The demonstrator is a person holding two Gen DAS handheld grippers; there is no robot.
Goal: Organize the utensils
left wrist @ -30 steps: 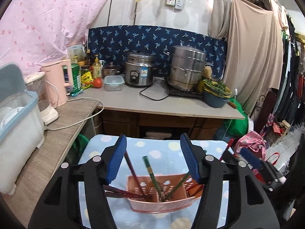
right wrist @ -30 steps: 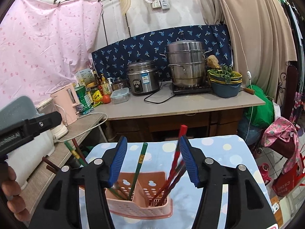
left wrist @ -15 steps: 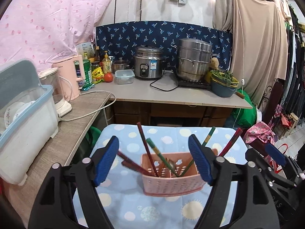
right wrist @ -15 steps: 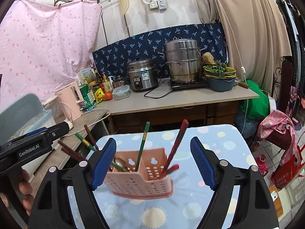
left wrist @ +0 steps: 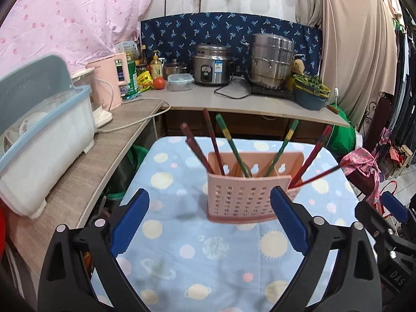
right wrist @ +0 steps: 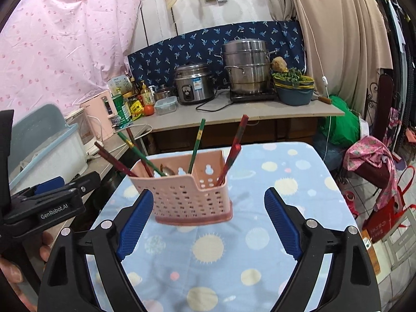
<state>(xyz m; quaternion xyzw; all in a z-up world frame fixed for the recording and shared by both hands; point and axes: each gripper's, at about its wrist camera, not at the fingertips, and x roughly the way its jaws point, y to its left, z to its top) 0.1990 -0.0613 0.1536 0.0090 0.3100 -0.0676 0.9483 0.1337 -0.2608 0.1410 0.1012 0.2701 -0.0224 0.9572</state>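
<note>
You had one pink basket [left wrist: 253, 197] on the desk [left wrist: 182, 254], holding roughly seven chopsticks [left wrist: 228, 140], though blur hid some. Your left gripper [left wrist: 209, 222] and right gripper [right wrist: 208, 217] gaped wide, empty, pulled back from a second earlier.

Both tongs pulled back from the pink utensil basket [left wrist: 251, 195] over the last second. Left tongs [left wrist: 209, 223]: earlier straddling the basket, now withdrawn toward 6 o'clock, blue pads [left wrist: 130, 222] clear of it, gap widened. Right tongs [right wrist: 208, 221]: same retreat, jaws spread wider. Basket now seen whole, chopsticks [right wrist: 235, 149] fully above the pads.
</note>
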